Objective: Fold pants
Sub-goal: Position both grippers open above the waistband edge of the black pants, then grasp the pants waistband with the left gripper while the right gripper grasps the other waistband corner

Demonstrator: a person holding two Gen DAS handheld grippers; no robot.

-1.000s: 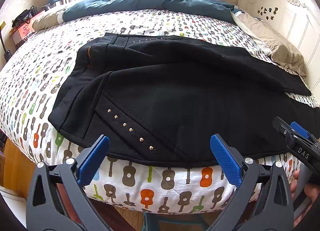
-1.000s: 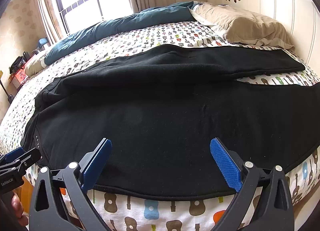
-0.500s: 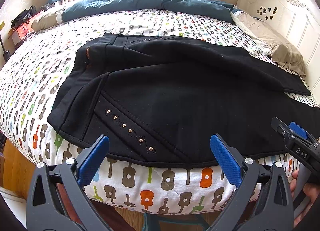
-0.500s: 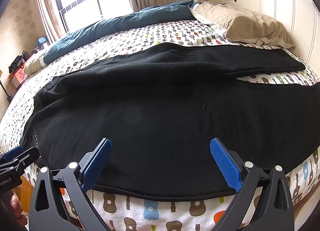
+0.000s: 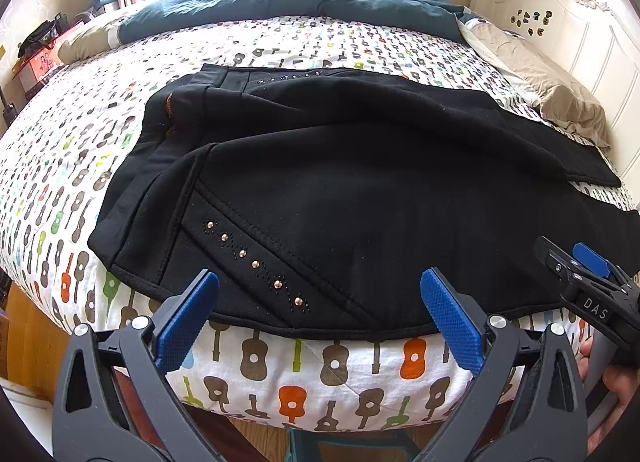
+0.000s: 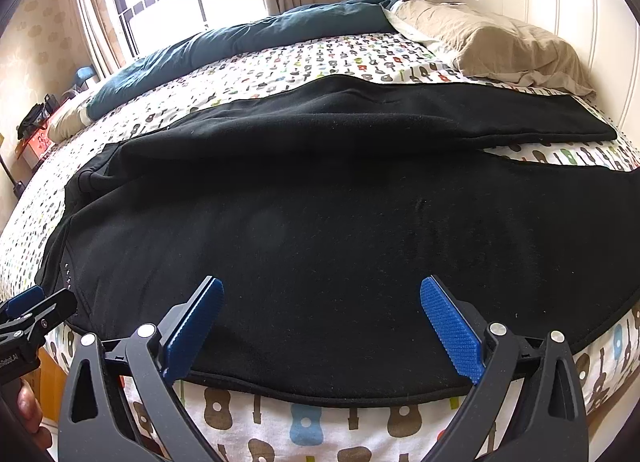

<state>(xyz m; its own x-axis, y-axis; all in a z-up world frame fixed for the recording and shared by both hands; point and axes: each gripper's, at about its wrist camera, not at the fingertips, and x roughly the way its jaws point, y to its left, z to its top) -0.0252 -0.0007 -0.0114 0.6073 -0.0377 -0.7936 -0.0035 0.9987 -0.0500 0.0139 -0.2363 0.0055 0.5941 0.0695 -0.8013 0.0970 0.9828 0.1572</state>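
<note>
Left claw (image 5: 316, 318): its two blue-padded fingers stand wide apart and hold nothing; it hangs at the near edge of the bed, just before the hem of the waist end of the pants.
Right claw (image 6: 320, 326): its blue-padded fingers are also spread apart and empty; the tips are over the near edge of the trouser leg, but I cannot tell if they touch the cloth.
Other views of the claws: the right claw appears at the right border of the left wrist view, and the left claw at the left border of the right wrist view, each with a bit of a hand below it.
Black fabric pants (image 5: 340, 182): they lie flat across the bed, the waist to the left and the legs going to the right; the two legs open into a narrow fork near the headboard side.
Row of small metal studs (image 5: 252, 262): it runs slanted along a pocket seam, near the left claw.
White bed sheet with coloured guitar print (image 5: 288, 358): it carries the pants.
Dark teal quilt (image 5: 300, 2): bunched along the far side of the bed.
Beige pillow (image 6: 496, 46): beside the white headboard (image 5: 568, 22), apart from the pants.
</note>
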